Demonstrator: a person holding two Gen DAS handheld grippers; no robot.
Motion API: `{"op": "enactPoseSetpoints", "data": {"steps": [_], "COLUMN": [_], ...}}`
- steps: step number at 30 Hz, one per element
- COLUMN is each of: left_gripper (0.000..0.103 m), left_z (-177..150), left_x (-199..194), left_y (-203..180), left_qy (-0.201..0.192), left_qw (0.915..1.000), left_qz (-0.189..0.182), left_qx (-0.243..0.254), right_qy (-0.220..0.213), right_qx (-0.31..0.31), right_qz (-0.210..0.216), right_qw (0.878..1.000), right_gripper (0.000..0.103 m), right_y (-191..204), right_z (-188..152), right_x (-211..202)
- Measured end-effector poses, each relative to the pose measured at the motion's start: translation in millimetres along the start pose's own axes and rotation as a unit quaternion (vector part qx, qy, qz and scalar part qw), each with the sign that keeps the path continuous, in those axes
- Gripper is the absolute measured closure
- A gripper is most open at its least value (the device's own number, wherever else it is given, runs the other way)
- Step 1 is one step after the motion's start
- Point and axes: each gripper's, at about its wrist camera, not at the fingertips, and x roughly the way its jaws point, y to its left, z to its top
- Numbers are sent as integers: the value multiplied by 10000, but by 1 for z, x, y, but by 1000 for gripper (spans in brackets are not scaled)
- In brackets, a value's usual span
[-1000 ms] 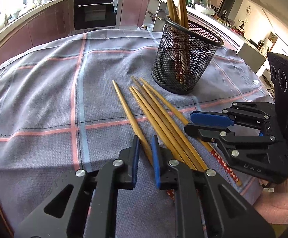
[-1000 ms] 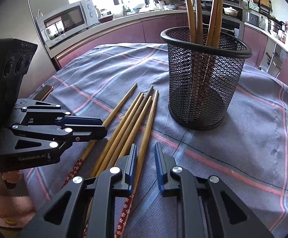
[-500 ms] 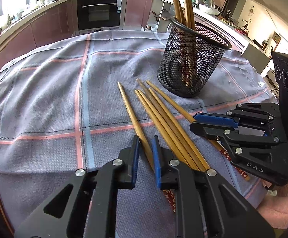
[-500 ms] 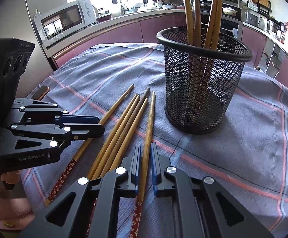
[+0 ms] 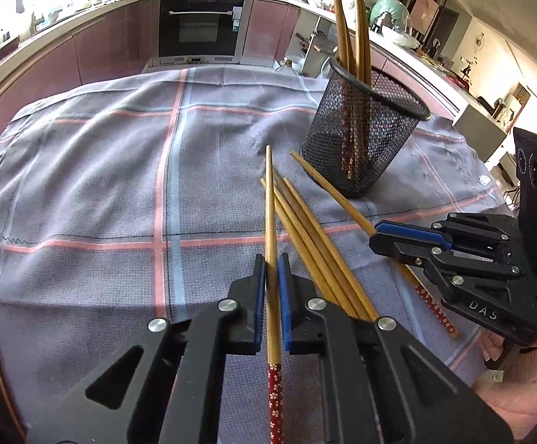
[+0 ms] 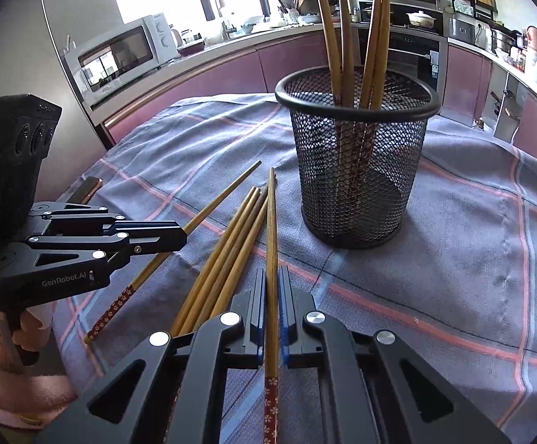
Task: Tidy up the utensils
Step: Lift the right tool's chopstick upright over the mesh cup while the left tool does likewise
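Observation:
A black mesh cup (image 5: 361, 137) (image 6: 357, 170) stands on the checked cloth with several wooden chopsticks upright in it. More chopsticks (image 5: 309, 229) (image 6: 228, 244) lie loose in a bundle in front of it. My left gripper (image 5: 271, 262) has its jaws closing on one chopstick (image 5: 269, 203), pads pressing its sides; the red flowered end points back towards the camera. My right gripper (image 6: 272, 277) is likewise closing on another chopstick (image 6: 271, 218). Each gripper shows in the other's view: right gripper (image 5: 375, 235), left gripper (image 6: 183, 236).
The blue-grey checked cloth (image 5: 102, 185) covers a round table whose edge falls away near both grippers. A hand in a pink sleeve (image 5: 520, 370) holds the right gripper. Kitchen counters, an oven (image 5: 202, 26) and a microwave (image 6: 120, 51) stand behind.
Both pairs of jaws have narrowed onto a chopstick. Each gripped chopstick now runs straight along its fingers, at an angle to the loose bundle.

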Motion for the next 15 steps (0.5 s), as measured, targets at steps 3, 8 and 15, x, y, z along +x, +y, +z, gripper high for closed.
{"op": "enactPoseSetpoints", "data": {"steps": [3,8,15], "left_gripper": [95,95,95], "left_z": [2,8,19], "left_x": [-12,-35,-72], "left_y": [0,0,-9], "left_qy": [-126,-356,-813], "left_qw": [9999,9986,9943], "left_qz": [-103,-380,-690], "left_qx": [0,-44,31], "right_qy": [-97,-366,-745], "right_qx": [23,-4,42], "right_qz": [151,324,460], "right_qw": [9998,9988,9962], "right_gripper": [98,98,98], "right_y": [-1,1,2], "right_z": [0,4,14], "right_x": [-9,-29,-53]}}
